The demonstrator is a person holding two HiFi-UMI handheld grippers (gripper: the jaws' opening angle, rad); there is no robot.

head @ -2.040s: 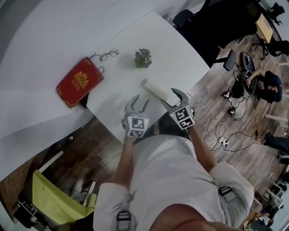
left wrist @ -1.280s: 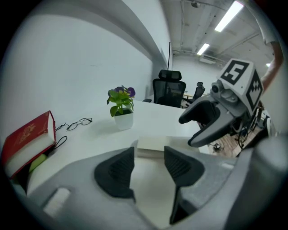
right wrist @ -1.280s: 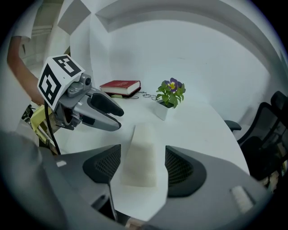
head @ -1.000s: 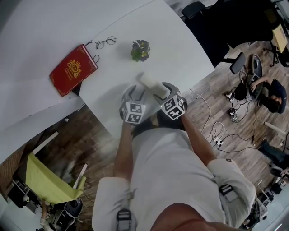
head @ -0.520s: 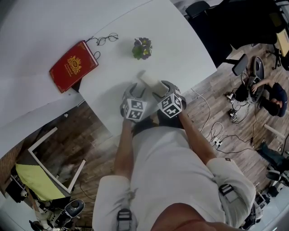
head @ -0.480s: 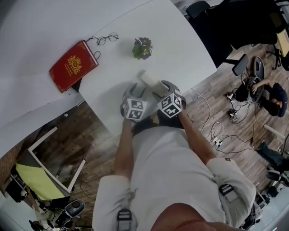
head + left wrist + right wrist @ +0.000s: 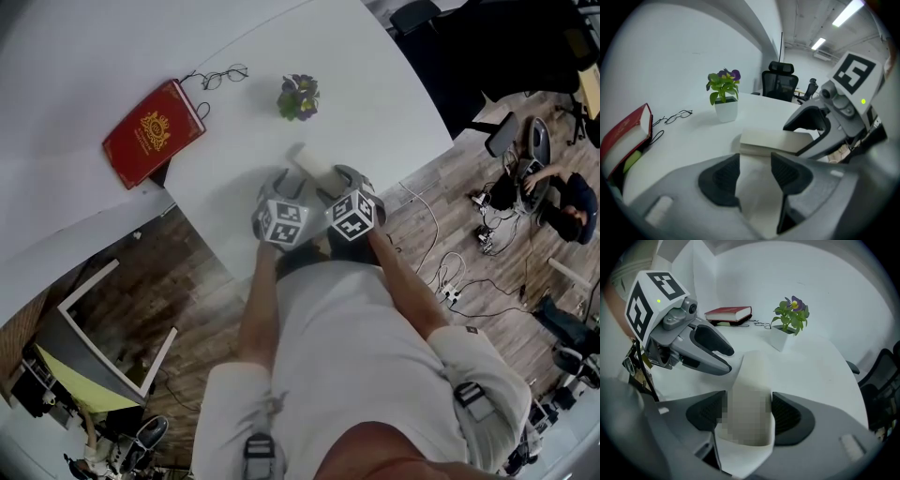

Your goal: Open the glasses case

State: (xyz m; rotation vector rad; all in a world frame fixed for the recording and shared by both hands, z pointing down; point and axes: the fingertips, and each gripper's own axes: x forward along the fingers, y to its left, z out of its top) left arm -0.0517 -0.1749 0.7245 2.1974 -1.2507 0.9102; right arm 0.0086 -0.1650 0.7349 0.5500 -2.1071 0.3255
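Note:
The glasses case [image 7: 310, 162] is a long cream-white box lying on the white table [image 7: 375, 94] near its front edge. My right gripper [image 7: 339, 180] is shut on its near end; in the right gripper view the case [image 7: 752, 376] sits between both pads, partly under a mosaic patch. My left gripper [image 7: 281, 186] is close beside it on the left, open, with only table between its jaws. In the left gripper view the case [image 7: 774, 140] lies crosswise just ahead of my left gripper [image 7: 754, 171], and the lid looks closed.
A small potted plant [image 7: 300, 97] stands beyond the case. A red book [image 7: 153, 133] and a pair of glasses [image 7: 217, 75] lie at the far left. The table's edge [image 7: 216, 253] runs right under the grippers, with wooden floor below.
The left gripper has come in toward the case and now sits close beside the right one. The right gripper keeps hold of the case's end.

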